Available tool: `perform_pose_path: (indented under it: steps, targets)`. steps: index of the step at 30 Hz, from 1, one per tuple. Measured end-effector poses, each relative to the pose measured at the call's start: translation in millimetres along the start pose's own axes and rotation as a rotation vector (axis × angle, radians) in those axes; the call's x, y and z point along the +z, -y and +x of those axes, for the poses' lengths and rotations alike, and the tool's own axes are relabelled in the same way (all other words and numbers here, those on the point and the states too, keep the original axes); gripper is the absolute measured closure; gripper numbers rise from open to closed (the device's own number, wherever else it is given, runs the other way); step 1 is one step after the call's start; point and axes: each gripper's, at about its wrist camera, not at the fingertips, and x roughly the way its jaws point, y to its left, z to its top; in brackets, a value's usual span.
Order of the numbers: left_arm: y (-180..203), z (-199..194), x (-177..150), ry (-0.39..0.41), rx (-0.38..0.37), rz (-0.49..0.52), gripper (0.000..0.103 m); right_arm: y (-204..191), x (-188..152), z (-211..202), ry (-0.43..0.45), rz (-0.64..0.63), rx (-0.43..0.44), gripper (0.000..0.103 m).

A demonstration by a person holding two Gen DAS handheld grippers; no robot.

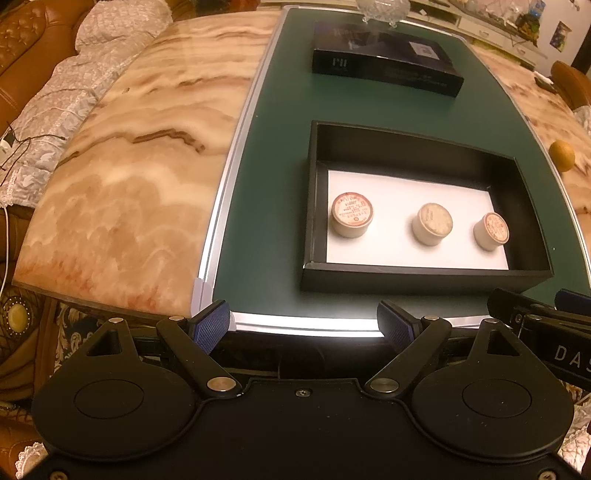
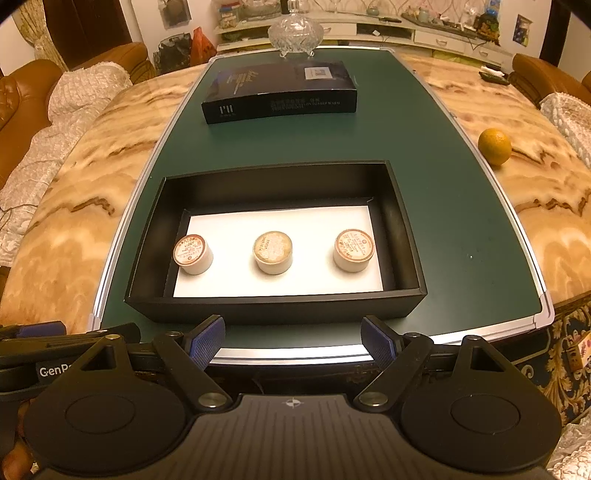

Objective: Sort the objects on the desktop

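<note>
Both grippers, left [image 1: 302,325] and right [image 2: 293,339], are hovering with fingers spread apart, gripping nothing. Three small round pots [image 2: 272,252] are standing upright in a row along an open black cardboard tray [image 2: 280,177], white-floored, lying crosswise on a green mat [image 2: 443,184]. One closed black box [image 2: 280,92], one orange [image 2: 494,145] and one glass dish [image 2: 293,31] are sitting beyond, on marble.
</note>
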Motion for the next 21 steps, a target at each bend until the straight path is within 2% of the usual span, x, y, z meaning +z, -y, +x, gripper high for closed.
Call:
perform_pose_path:
  steps: [21]
  targets:
    - [13,24,21,-0.039,0.006,0.021,0.015,15,17,23,-0.027,0.02,0.001,0.019]
